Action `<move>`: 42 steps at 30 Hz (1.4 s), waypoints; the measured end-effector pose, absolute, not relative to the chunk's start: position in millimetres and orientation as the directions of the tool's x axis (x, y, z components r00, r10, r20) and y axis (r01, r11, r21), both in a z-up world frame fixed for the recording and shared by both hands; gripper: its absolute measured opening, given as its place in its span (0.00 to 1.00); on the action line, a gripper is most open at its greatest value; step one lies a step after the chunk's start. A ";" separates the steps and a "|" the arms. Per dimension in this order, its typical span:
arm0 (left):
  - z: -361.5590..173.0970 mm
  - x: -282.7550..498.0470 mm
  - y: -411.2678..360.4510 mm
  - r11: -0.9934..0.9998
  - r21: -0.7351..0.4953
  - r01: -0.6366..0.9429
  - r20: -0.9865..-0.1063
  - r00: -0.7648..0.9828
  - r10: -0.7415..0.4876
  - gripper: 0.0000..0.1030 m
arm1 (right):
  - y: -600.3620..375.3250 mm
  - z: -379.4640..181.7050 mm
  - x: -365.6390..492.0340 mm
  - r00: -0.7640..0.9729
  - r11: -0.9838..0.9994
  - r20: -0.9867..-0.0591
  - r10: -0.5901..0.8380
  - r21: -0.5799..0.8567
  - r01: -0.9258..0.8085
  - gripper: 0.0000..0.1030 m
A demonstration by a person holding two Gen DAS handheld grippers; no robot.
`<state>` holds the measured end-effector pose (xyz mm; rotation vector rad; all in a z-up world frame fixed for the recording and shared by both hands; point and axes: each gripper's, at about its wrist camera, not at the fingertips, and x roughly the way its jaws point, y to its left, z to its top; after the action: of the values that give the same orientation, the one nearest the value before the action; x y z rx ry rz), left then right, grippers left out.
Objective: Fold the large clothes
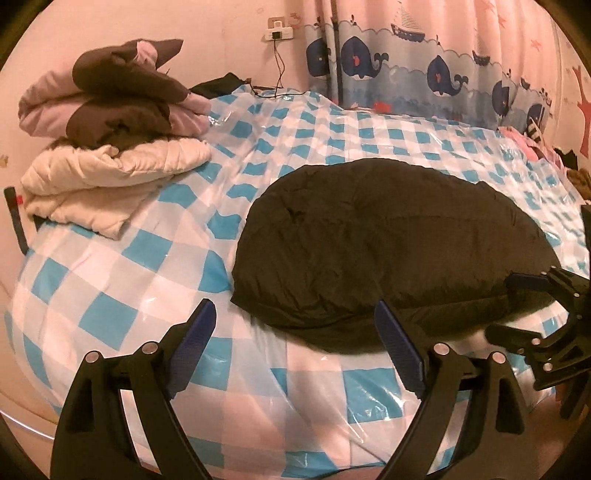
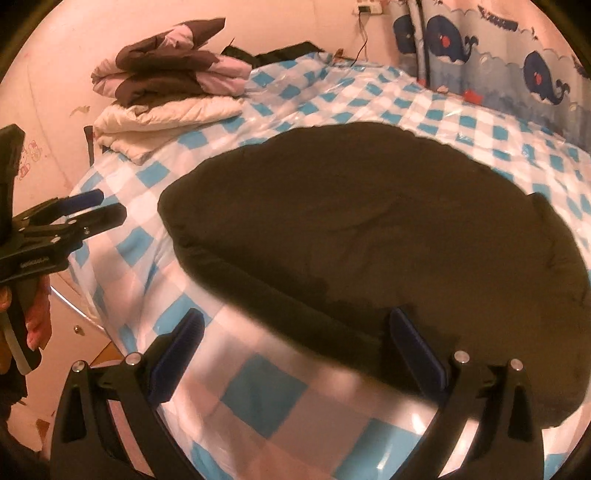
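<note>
A black padded garment (image 1: pixel 388 251) (image 2: pixel 369 221) lies folded into a thick oval bundle on the bed. My left gripper (image 1: pixel 293 310) hovers open over the checked cover just left of the bundle's near edge, with nothing between its fingers. In the right wrist view it (image 2: pixel 110 205) shows at the left edge, off the bundle. My right gripper (image 2: pixel 295 317) is open above the bundle's near edge, its right finger in front of the black fabric and nothing clamped. It (image 1: pixel 506 306) also appears at the bundle's right end in the left wrist view.
The bed has a blue-and-white checked cover (image 1: pixel 110 277) under shiny plastic. At its far left corner a white padded jacket (image 1: pixel 110 173) carries a brown-and-pink garment (image 1: pixel 122 99). A whale-print curtain (image 1: pixel 424 74) hangs behind. A wall socket (image 1: pixel 277 33) has a cable. A hand (image 2: pixel 37 317) holds the left gripper.
</note>
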<state>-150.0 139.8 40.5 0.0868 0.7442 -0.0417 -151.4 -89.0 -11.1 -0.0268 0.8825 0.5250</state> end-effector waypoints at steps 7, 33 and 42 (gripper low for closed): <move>40.7 -149.7 137.3 0.993 0.088 0.077 -0.666 0.746 0.001 0.81 | -78.9 -25.6 -138.3 0.502 0.879 -0.747 0.435 0.234 -0.414 0.94; -61.1 -118.2 240.6 0.557 -0.796 -0.239 -0.586 0.537 -0.607 0.84 | -90.1 -44.2 -131.4 0.442 0.866 -0.749 0.494 0.379 -0.325 0.94; -68.5 -87.8 200.4 0.440 -0.872 -0.215 -0.488 0.470 -0.736 0.85 | -122.8 -15.8 -108.7 0.521 0.767 -0.589 0.618 0.598 -0.233 0.94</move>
<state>-87.8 200.4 -68.5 -1.1033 1.0696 -0.4145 -108.7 -122.8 -15.8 0.4846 0.8857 0.5341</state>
